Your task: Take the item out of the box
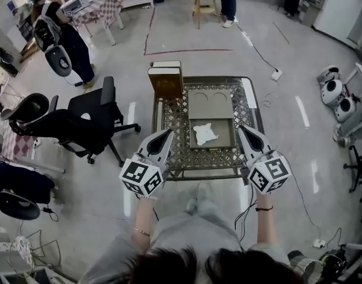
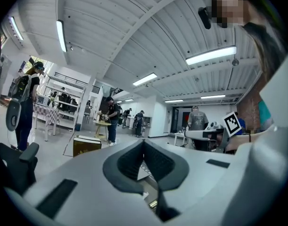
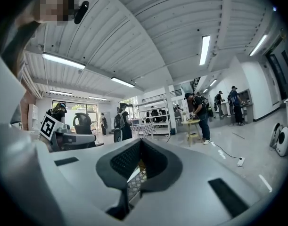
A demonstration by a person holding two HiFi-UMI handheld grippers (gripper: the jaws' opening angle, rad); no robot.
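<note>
An open cardboard box [image 1: 195,142] lies on a metal lattice table [image 1: 172,120], its lid [image 1: 210,103] folded back flat. Inside lies a white crumpled item [image 1: 204,133]. My left gripper [image 1: 169,133] hovers over the table's near left part, just left of the box, shut and empty. My right gripper [image 1: 242,129] hovers just right of the box, also shut with nothing in it. In the left gripper view the jaws of the left gripper [image 2: 144,143] meet at the tip. The right gripper view shows the right gripper [image 3: 140,142] closed the same way, with lattice below it.
A brown book-like box [image 1: 166,80] stands at the table's far left corner. A black office chair [image 1: 86,120] is left of the table. A person [image 1: 65,37] stands far left. A power strip and cable [image 1: 276,74] lie on the floor at right.
</note>
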